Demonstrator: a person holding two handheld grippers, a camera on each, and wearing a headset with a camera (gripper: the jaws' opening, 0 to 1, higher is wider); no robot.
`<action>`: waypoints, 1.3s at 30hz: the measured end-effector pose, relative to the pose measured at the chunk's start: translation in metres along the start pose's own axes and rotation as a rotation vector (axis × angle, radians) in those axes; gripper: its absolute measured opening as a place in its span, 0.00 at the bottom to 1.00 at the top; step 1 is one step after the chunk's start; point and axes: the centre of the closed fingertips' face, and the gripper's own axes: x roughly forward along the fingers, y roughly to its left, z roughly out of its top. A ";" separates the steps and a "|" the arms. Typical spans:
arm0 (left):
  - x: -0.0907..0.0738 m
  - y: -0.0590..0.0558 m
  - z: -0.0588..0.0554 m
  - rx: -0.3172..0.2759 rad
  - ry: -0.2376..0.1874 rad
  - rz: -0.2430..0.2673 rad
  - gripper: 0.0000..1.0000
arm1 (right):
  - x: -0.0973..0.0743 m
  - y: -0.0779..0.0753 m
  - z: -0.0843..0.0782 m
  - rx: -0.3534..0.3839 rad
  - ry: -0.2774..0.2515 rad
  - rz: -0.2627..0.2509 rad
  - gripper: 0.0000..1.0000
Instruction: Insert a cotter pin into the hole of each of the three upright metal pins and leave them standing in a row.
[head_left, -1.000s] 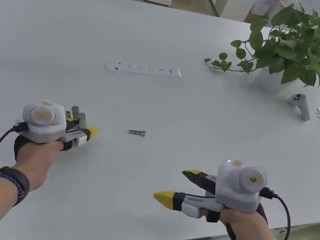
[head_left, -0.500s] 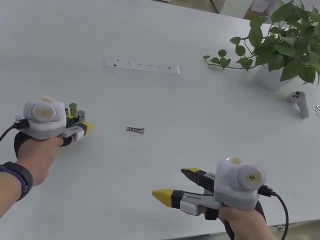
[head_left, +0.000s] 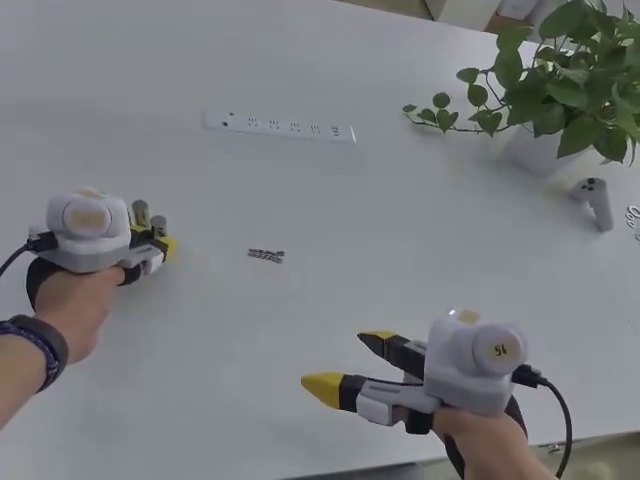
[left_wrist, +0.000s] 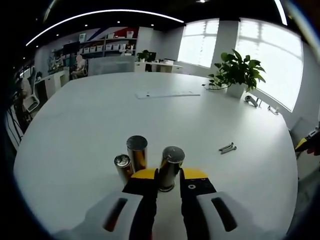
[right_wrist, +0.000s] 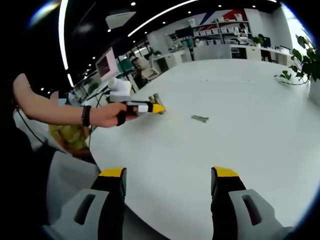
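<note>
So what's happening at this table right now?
A person works with a hand-held gripper in each hand. The left gripper is closed on one metal pin, with two more pins standing beside it on the table. The right gripper hangs open and empty near the table's edge. The cotter pins lie untouched mid-table.

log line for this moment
left gripper shut on metal pin | right gripper open | cotter pins loose on table

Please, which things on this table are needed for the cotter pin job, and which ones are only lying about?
Needed: three metal pins, one metal pin held in the left gripper; cotter pins.
Lying about: power strip, potted plant, grey controller.
</note>
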 end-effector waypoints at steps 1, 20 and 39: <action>0.000 0.000 0.000 -0.001 -0.001 0.000 0.14 | 0.000 0.000 0.000 0.002 0.000 0.000 0.71; -0.001 -0.008 -0.001 0.079 0.000 -0.009 0.11 | 0.000 -0.003 -0.001 0.011 -0.004 -0.004 0.71; -0.015 -0.010 0.005 0.147 0.004 -0.025 0.10 | -0.002 -0.006 0.001 0.007 -0.016 -0.010 0.71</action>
